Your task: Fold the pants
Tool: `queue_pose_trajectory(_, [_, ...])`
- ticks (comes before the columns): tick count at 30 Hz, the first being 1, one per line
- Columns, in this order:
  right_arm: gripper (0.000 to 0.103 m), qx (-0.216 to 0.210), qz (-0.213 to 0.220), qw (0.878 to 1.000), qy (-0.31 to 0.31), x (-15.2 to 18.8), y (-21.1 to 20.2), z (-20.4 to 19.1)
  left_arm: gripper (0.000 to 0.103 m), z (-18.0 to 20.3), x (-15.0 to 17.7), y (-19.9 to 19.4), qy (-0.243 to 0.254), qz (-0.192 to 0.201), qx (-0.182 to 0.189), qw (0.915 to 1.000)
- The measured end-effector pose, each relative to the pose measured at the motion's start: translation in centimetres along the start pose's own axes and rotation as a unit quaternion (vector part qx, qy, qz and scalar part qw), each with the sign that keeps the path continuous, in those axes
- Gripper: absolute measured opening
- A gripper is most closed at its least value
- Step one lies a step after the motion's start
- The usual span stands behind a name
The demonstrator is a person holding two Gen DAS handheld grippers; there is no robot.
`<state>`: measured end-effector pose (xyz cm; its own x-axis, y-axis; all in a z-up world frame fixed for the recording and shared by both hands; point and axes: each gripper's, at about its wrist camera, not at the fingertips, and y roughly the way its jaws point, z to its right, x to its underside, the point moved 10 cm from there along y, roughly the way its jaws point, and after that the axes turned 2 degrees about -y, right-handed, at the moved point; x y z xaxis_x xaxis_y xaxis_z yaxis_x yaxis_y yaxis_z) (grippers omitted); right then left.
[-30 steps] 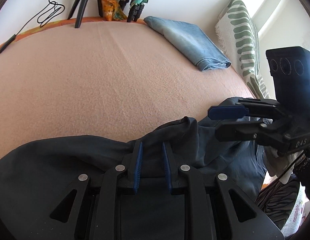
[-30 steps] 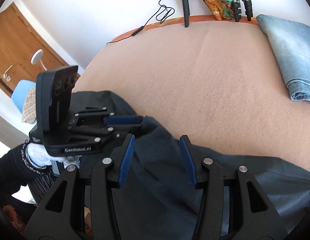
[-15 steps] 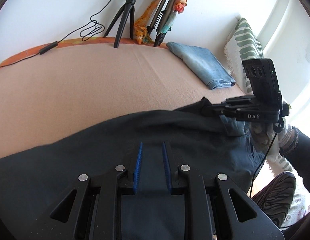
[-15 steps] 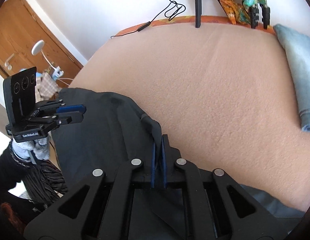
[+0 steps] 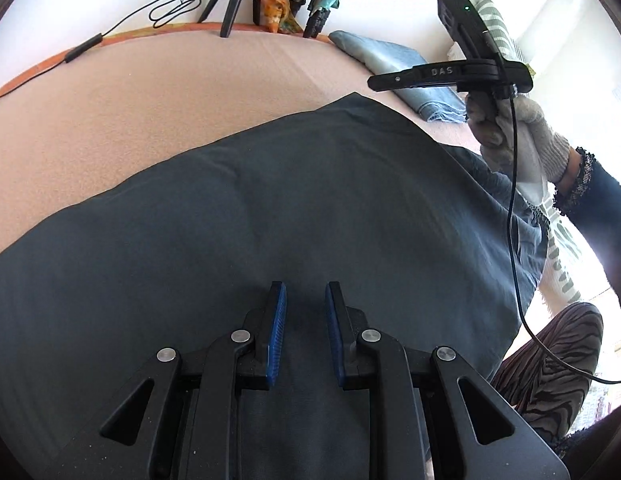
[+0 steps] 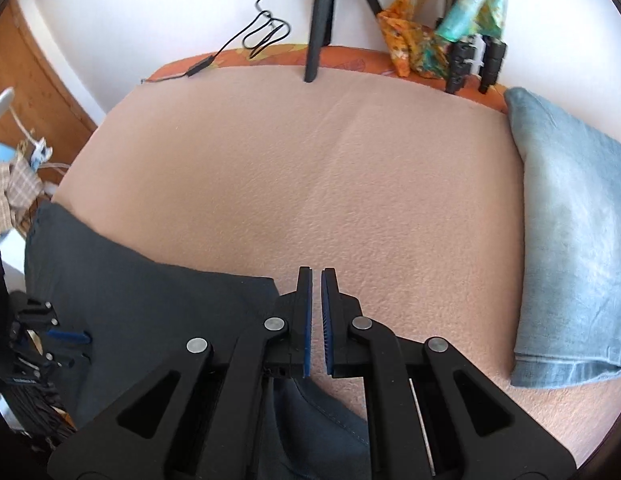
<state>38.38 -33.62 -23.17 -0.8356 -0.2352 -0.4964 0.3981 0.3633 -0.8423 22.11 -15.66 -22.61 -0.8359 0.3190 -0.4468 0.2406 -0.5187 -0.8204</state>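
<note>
Right gripper fingers nearly closed; left gripper fingers narrowly parted.

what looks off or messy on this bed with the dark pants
Nothing is spilled or torn. The dark pants lie spread over the pink blanket, not yet flat: soft ridges run across them and one side droops off the bed's edge. The folded jeans sit tidy to one side.

Looks like a home bedroom: blanketed bed, striped pillow, wooden door (tripod against wall).
</note>
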Motion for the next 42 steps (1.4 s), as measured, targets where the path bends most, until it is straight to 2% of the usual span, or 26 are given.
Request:
queue_pose_trajectory(2, [0.006,-0.021,0.015,1.0,0.002,0.6,-2.3,0.5,0.018,0.0,0.1,-0.1,0.003,-0.001,-0.001,1.0])
queue_pose_trajectory(4, [0.014,-0.032,0.011,0.999,0.0,2.4,-4.5,1.3,0.018,0.0,0.0,0.0,-0.001,-0.001,0.002,1.0])
queue_pose_trajectory(6, [0.041,-0.049,-0.001,0.999,0.005,4.9,-6.1,2.4,0.018,-0.1,0.0,0.0,-0.002,-0.001,0.004,1.0])
queue_pose_trajectory(7, [0.045,-0.043,-0.006,0.999,-0.001,6.3,-6.8,3.0,0.018,0.0,0.0,0.1,-0.003,-0.001,0.006,1.0])
queue_pose_trajectory(11, [0.048,-0.022,-0.03,0.999,-0.018,10.6,-7.5,4.5,0.018,-0.3,0.0,0.1,-0.012,0.001,0.016,0.9998])
queue_pose_trajectory(14, [0.052,-0.021,-0.046,0.998,-0.022,12.1,-7.0,5.1,0.018,-0.3,0.0,0.1,-0.009,0.002,0.012,0.9999])
queue_pose_trajectory(16, [0.052,-0.002,-0.052,0.998,-0.03,12.5,-6.4,5.6,0.018,-0.2,0.0,0.2,-0.005,0.002,0.009,0.9999])
queue_pose_trajectory(19, [0.049,0.0,-0.053,0.998,-0.031,13.1,-5.8,6.1,0.018,-0.2,-0.1,0.2,-0.007,0.003,0.01,0.9999])
queue_pose_trajectory(21, [0.004,-0.001,-0.05,0.998,-0.037,13.3,-5.5,5.7,0.018,-0.2,-0.1,0.2,-0.007,0.005,0.012,0.9999])
queue_pose_trajectory(25, [0.002,0.033,-0.039,0.996,-0.069,13.6,-5.6,5.2,0.018,-0.1,0.0,0.1,0.006,0.009,0.012,0.9999])
queue_pose_trajectory(29, [0.001,0.116,-0.028,0.993,0.009,12.8,-6.2,11.0,0.018,-0.1,0.1,0.0,0.006,0.009,0.014,0.9998])
queue_pose_trajectory(32, [0.001,0.086,-0.023,0.996,0.023,12.7,-7.1,10.9,0.018,-0.1,0.2,0.0,0.009,0.008,0.013,0.9998])
queue_pose_trajectory(35, [0.002,0.091,-0.008,0.996,0.011,11.6,-8.1,9.5,0.018,-0.1,0.1,0.1,0.003,0.007,0.014,0.9999])
queue_pose_trajectory(39, [0.003,0.042,0.024,0.999,0.002,9.6,-8.6,5.5,0.018,-0.1,0.2,0.0,0.004,0.006,0.007,0.9999])
queue_pose_trajectory(42, [0.003,0.001,0.03,0.999,-0.017,8.5,-7.8,1.7,0.018,-0.1,0.3,-0.2,0.002,0.005,0.004,1.0])
